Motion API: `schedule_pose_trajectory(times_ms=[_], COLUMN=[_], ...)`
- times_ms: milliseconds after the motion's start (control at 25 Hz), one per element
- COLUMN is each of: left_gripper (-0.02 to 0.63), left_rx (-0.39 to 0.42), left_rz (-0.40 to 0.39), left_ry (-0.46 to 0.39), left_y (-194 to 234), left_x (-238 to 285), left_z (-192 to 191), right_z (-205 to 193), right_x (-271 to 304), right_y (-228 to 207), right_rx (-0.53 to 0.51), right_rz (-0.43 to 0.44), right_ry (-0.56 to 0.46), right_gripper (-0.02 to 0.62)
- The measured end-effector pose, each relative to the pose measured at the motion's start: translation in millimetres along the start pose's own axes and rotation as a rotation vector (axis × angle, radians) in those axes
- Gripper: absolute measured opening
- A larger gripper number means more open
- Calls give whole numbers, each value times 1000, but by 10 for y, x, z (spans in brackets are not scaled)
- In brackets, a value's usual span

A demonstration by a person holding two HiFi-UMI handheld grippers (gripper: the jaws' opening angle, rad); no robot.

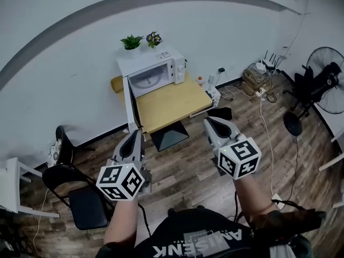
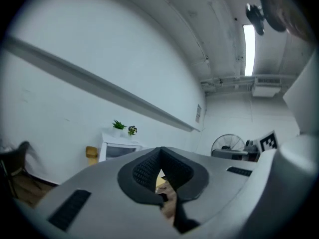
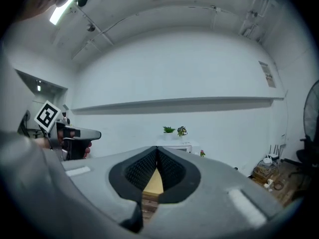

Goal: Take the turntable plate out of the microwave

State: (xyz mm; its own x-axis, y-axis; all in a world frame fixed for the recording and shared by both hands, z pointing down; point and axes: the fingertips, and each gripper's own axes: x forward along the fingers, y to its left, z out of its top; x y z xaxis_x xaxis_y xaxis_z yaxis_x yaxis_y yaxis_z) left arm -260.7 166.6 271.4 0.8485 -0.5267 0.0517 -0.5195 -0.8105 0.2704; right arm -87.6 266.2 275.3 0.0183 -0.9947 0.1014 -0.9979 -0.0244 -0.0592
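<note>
Head view: a white box-shaped microwave (image 1: 161, 69) sits on the far left corner of the light wooden table (image 1: 172, 104), with its door (image 1: 130, 104) swung open along the left edge.
Pale round turntable plate (image 1: 146, 81): inside the open cavity, only faintly visible.
Left gripper (image 1: 135, 134): jaws pressed together, empty, short of the table's near left corner.
Right gripper (image 1: 210, 122): jaws pressed together, empty, short of the near right corner.

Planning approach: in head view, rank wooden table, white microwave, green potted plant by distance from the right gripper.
1. Light wooden table, just ahead of the right gripper.
2. White microwave, at the table's far end.
3. Green potted plant, atop the microwave, left side.
</note>
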Motion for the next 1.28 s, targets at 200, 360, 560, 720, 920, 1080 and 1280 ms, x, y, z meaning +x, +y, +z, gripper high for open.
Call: schedule_pose_trajectory(times_ms=[200, 360, 560, 720, 920, 1080, 1280], left_gripper=[2, 2, 2, 2, 2, 2, 2], left_rx=[22, 22, 21, 121, 130, 78, 66], left_rz=[11, 22, 24, 33, 94, 142, 207], left_ry=[-7, 6, 5, 3, -9, -33, -55], left_y=[147, 371, 535, 623, 702, 829, 943], left_x=[-31, -67, 18, 198, 527, 918, 1526], left_z=[1, -78, -105, -50, 12, 139, 332], right_z=[24, -97, -121, -109, -50, 8, 114], right_x=[112, 216, 416, 705, 1075, 1531, 2112], right_y=[104, 257, 289, 230, -98, -412, -861], right_rx=[67, 43, 77, 45, 72, 83, 64], right_rz=[-13, -6, 2, 34, 62, 106, 174], right_ry=[-45, -17, -19, -7, -38, -46, -36], right_gripper=[2, 2, 2, 2, 2, 2, 2])
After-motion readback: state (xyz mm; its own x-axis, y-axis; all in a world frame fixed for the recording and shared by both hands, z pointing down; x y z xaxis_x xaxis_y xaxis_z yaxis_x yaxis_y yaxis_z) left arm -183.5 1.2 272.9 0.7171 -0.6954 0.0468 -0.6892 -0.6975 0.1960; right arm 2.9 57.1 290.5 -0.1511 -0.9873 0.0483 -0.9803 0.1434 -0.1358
